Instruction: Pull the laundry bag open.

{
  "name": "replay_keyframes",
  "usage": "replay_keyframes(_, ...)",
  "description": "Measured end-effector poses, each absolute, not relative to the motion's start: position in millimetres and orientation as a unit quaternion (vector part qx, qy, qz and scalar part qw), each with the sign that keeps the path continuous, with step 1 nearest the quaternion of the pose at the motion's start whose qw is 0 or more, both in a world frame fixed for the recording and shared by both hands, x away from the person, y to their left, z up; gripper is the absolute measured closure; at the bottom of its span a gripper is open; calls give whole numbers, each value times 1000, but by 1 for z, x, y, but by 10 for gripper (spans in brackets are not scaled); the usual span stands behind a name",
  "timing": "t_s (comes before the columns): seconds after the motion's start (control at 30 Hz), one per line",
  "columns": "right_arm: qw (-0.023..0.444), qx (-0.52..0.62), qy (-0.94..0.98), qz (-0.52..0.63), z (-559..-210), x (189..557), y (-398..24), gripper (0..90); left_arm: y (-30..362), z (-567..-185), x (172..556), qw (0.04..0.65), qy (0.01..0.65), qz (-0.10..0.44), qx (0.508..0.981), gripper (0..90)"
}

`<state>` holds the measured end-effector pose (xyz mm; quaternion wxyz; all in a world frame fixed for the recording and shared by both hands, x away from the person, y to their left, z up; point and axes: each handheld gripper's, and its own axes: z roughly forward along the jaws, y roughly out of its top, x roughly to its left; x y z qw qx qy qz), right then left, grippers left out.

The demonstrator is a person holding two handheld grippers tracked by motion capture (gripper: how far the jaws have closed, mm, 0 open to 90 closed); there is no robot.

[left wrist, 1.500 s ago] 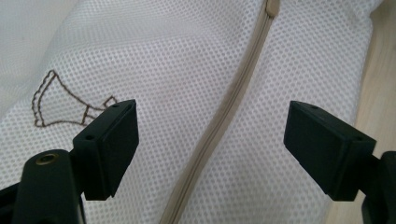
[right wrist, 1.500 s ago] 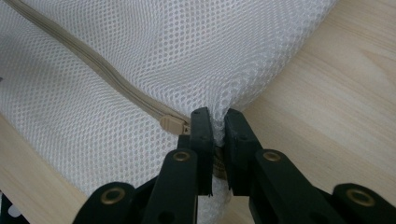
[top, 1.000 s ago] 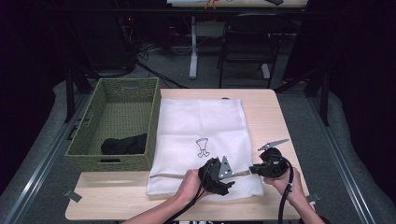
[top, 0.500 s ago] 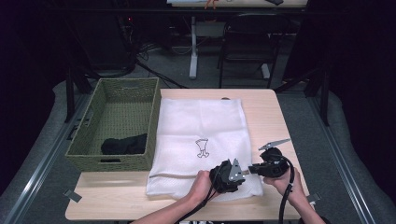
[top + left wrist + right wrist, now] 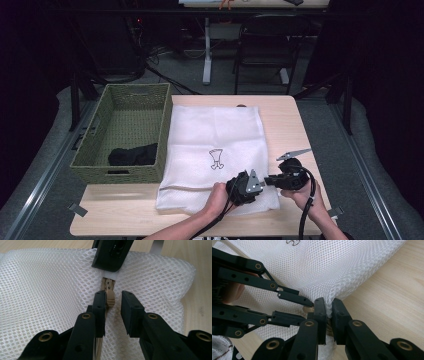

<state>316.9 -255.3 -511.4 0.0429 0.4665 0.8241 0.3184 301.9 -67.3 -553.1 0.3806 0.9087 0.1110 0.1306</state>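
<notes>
A white mesh bag (image 5: 215,135) with a small black print lies flat on the wooden table (image 5: 285,130). Its tan zipper pull (image 5: 110,293) sits near the bag's front right corner. My left gripper (image 5: 113,296) has the pull between its jaws, which have just been closing. One pad touches the pull and the other stands a little apart from it. My right gripper (image 5: 327,302) is shut on the bag's edge just beyond the pull. In the high view the left gripper (image 5: 261,185) and the right gripper (image 5: 268,181) meet tip to tip.
A green woven basket (image 5: 120,100) stands left of the bag with a black cloth (image 5: 132,155) in its near end. Bare table runs along the bag's right side. A chair and desk legs stand beyond the far edge.
My left gripper has slid right along the bag's near edge until it faces the right gripper, and its jaws have narrowed. The right gripper has kept still.
</notes>
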Motion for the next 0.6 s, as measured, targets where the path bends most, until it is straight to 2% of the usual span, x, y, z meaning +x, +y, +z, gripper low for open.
replay_keyframes(0.33,52,456,829,320,-510,316,-253,840,-67,-558,306,394,122,126,902,847)
replay_keyframes(0.6,71,447,837,309,-510,314,-249,837,-66,-557,306,399,130,116,900,862)
